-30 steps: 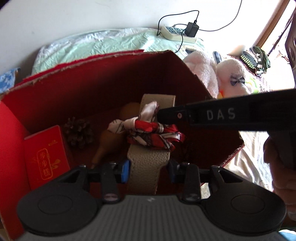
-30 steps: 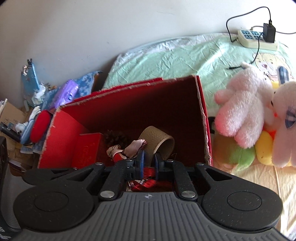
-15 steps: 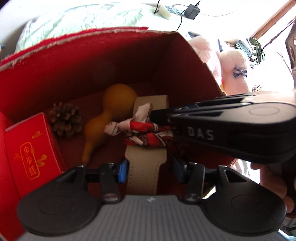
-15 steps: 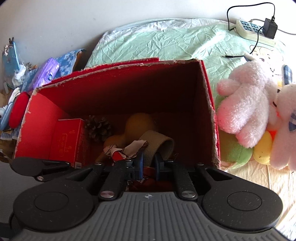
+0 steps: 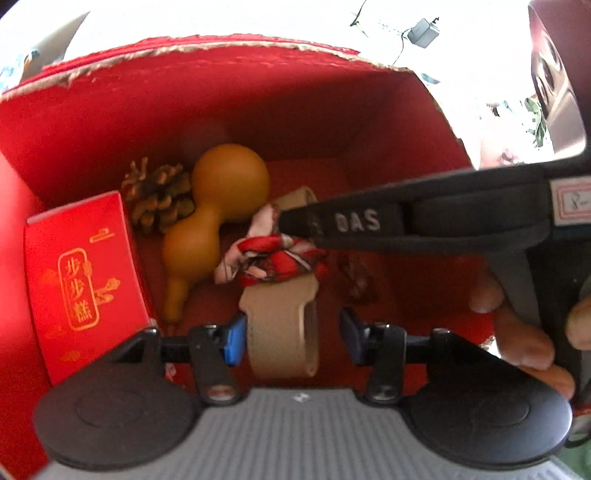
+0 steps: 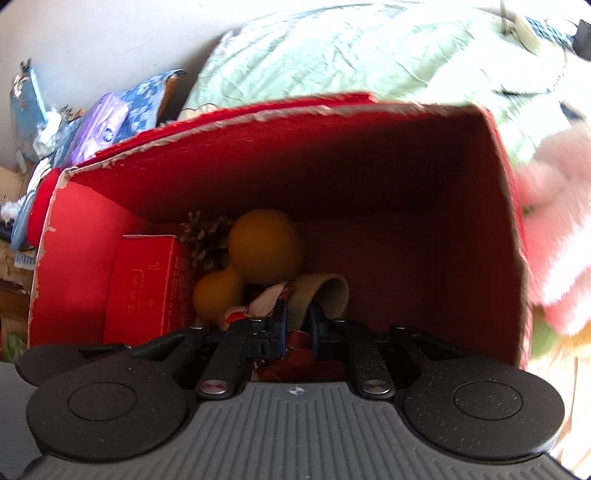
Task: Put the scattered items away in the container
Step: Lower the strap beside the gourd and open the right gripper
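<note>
Low in the frame, the left gripper (image 5: 291, 334) gapes wide around the beige strap (image 5: 282, 325); the right gripper (image 6: 297, 328) pinches the red scarf (image 5: 275, 258) inside the red box (image 6: 369, 155). Beyond, upper frame: green bedding (image 6: 332, 55), white wall (image 6: 110, 29).

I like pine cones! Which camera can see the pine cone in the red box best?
The left wrist view: the pine cone shows nearly whole and brightly lit, between the small red packet and the gourd. In the right wrist view it sits in shadow, farther off and partly behind the gourd.
</note>
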